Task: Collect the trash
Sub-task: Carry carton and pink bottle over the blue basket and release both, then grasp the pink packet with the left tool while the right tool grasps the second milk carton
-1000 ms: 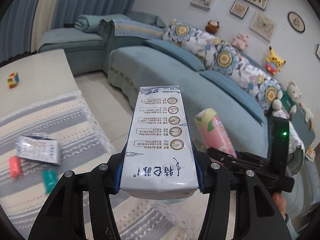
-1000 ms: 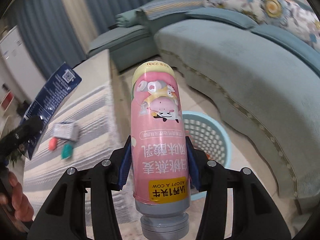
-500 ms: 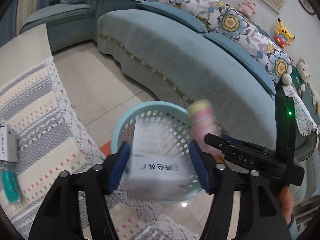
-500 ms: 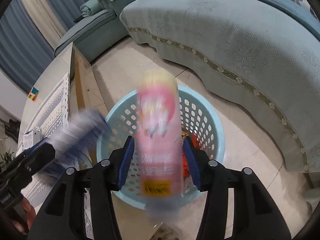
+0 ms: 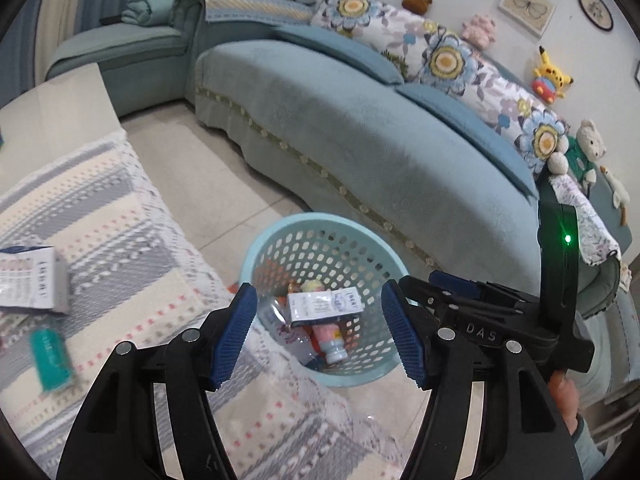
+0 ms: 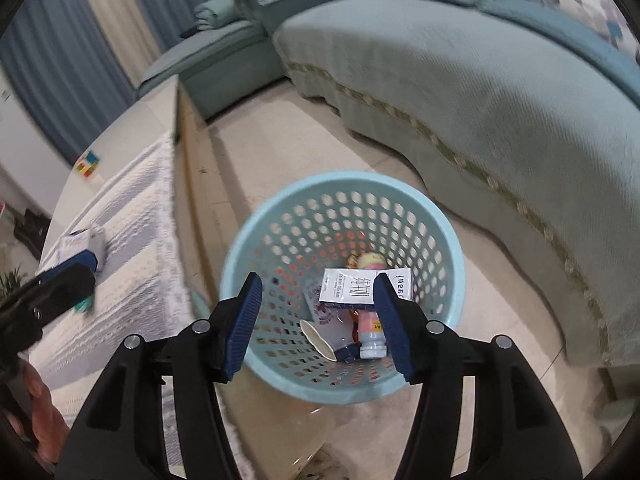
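A light blue perforated basket (image 5: 280,236) (image 6: 256,232) stands on the floor beside the table. Inside it lie a white carton (image 5: 325,305) (image 6: 352,288), a pink bottle (image 5: 330,338) (image 6: 370,332) and other trash. My left gripper (image 5: 318,332) hangs above the basket, open, nothing between its blue pads. My right gripper (image 6: 318,322) is also above the basket, open and holding nothing. The right gripper's body shows at the right in the left wrist view, the left one's at the left in the right wrist view.
A striped cloth (image 5: 104,216) covers the table, with a white box (image 5: 30,280) and a teal object (image 5: 50,354) on it. A teal sofa (image 5: 360,128) curves behind the basket. A colour cube (image 6: 89,163) sits far back on the table.
Both grippers let go: the carton and the pink bottle dropped from the jaws into the basket. Both grippers sank toward the basket.
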Available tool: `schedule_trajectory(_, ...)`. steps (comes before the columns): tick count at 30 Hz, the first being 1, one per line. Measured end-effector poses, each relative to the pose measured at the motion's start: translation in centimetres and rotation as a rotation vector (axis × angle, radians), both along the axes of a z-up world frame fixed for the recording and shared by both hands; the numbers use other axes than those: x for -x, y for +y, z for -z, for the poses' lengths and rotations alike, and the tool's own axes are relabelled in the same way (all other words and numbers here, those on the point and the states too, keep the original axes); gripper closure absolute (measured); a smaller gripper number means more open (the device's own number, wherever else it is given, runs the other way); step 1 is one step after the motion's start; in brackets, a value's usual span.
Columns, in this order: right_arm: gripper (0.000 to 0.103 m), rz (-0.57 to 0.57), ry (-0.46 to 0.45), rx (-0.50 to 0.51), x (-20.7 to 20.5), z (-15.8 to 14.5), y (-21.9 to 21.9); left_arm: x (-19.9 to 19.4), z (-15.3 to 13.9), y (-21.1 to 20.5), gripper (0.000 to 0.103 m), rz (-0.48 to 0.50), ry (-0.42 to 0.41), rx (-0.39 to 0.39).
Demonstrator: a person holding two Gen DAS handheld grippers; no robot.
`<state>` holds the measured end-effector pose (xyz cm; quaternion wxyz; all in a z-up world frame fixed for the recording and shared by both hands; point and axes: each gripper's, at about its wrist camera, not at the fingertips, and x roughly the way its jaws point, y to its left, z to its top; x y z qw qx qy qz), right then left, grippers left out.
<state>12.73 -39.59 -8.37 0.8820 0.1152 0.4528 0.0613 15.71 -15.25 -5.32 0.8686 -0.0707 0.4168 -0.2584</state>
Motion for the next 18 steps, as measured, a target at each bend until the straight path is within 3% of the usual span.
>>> schedule_trajectory(5,0.049,-0.070,-0.116,0.067,2.4,-3.5,4.0,2.7,-2.6,4.3,0.037,-0.072,-0.060,0.039)
schedule_trajectory(14,0.049,-0.275,-0.226,0.056,3.3,-7.1,14.3,6.6,-4.6,16.6,0.031,-0.332,-0.131,0.045)
schedule_trajectory(18,0.049,-0.340,-0.229,0.012,3.1,-6.7,18.4,7.4,-4.4,21.6,0.031,-0.448,-0.155,-0.021)
